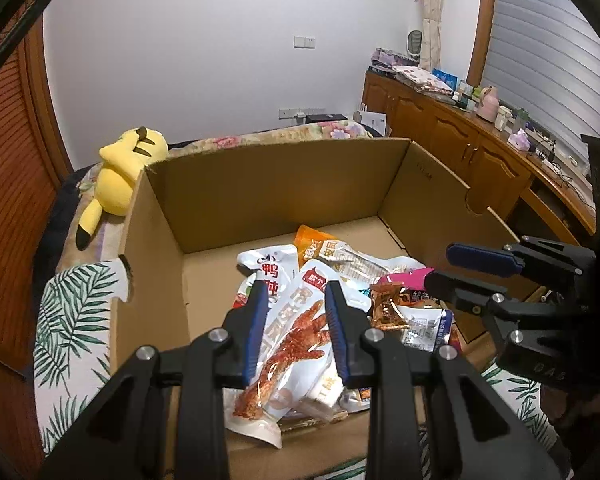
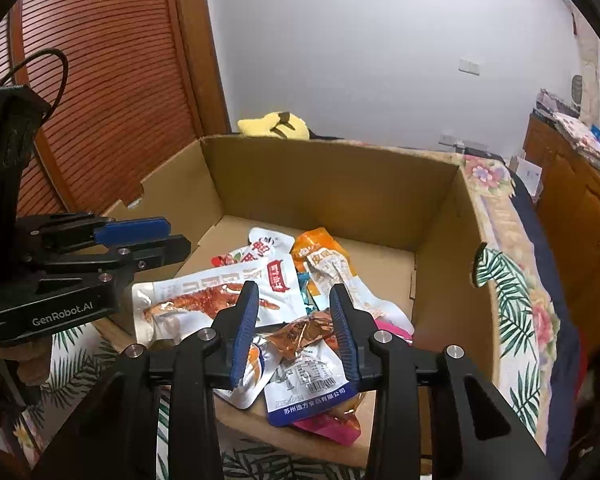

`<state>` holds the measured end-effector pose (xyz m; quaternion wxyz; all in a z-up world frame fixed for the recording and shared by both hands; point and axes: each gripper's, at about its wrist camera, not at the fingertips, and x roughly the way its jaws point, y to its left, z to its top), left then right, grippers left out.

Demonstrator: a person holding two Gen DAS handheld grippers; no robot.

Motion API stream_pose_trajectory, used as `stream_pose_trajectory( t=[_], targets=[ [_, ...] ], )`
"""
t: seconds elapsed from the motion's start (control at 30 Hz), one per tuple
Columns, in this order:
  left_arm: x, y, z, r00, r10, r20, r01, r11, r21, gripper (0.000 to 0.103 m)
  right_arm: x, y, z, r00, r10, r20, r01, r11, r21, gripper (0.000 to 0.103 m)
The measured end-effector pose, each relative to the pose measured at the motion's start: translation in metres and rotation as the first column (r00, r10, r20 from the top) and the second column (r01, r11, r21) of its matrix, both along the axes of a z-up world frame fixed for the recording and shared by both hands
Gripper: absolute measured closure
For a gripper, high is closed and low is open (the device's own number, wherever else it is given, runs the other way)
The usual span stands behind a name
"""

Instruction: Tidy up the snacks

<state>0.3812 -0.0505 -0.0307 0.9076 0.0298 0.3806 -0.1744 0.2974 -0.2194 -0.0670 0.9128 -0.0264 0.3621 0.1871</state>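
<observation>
Left wrist: your left claw parted, empty, white pouch under its tips in box | Right wrist: your right claw released, foil pack below; light, slippery, crinkly; pinch a sealed edge.

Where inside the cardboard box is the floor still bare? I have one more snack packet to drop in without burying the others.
The brown cardboard box has bare floor along its far wall and in the far corner nearest the yellow plush toy. The near half is crowded: the white chicken-foot packet, the orange packet and the crumpled copper foil packet overlap there.
</observation>
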Motion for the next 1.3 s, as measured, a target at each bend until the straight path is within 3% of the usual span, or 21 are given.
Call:
stream_pose_trajectory(
  t=[0.27, 0.53, 0.63, 0.83, 0.9, 0.93, 1.1, 1.3],
  targets=[
    [-0.029, 0.003, 0.031, 0.998, 0.006, 0.063, -0.006, 1.000, 0.002, 0.074, -0.028, -0.003, 0.026, 0.998, -0.020, 0.061, 0.019, 1.000, 0.013, 0.065],
    [-0.078, 0.012, 0.064, 0.991, 0.014, 0.134, -0.013, 1.000, -0.006, 0.066, -0.070, -0.008, 0.052, 0.991, -0.052, 0.120, 0.048, 0.998, 0.034, 0.059],
    [-0.099, 0.015, 0.077, 0.986, 0.019, 0.164, -0.017, 1.000, -0.011, 0.058, -0.087, -0.009, 0.061, 0.988, -0.064, 0.141, 0.059, 0.997, 0.045, 0.056],
    [-0.136, 0.023, 0.094, 0.975, 0.036, 0.217, -0.032, 0.999, -0.020, 0.039, -0.124, -0.007, 0.078, 0.976, -0.092, 0.198, 0.083, 0.995, 0.055, 0.032],
    [-0.148, 0.026, 0.098, 0.969, 0.047, 0.244, -0.041, 0.999, -0.028, 0.016, -0.133, -0.007, 0.082, 0.971, -0.105, 0.215, 0.095, 0.994, 0.057, 0.022],
    [-0.154, 0.029, 0.100, 0.964, 0.051, 0.261, -0.043, 0.998, -0.036, 0.013, -0.137, -0.007, 0.084, 0.968, -0.111, 0.223, 0.100, 0.993, 0.060, 0.020],
    [-0.181, 0.039, 0.109, 0.944, 0.077, 0.321, -0.062, 0.996, -0.058, 0.004, -0.157, -0.009, 0.094, 0.955, -0.146, 0.257, 0.130, 0.988, 0.078, 0.001],
    [-0.206, 0.041, 0.113, 0.920, 0.100, 0.378, -0.094, 0.995, -0.034, 0.000, -0.177, -0.004, 0.098, 0.943, -0.180, 0.281, 0.169, 0.983, 0.066, 0.000]
  ],
)
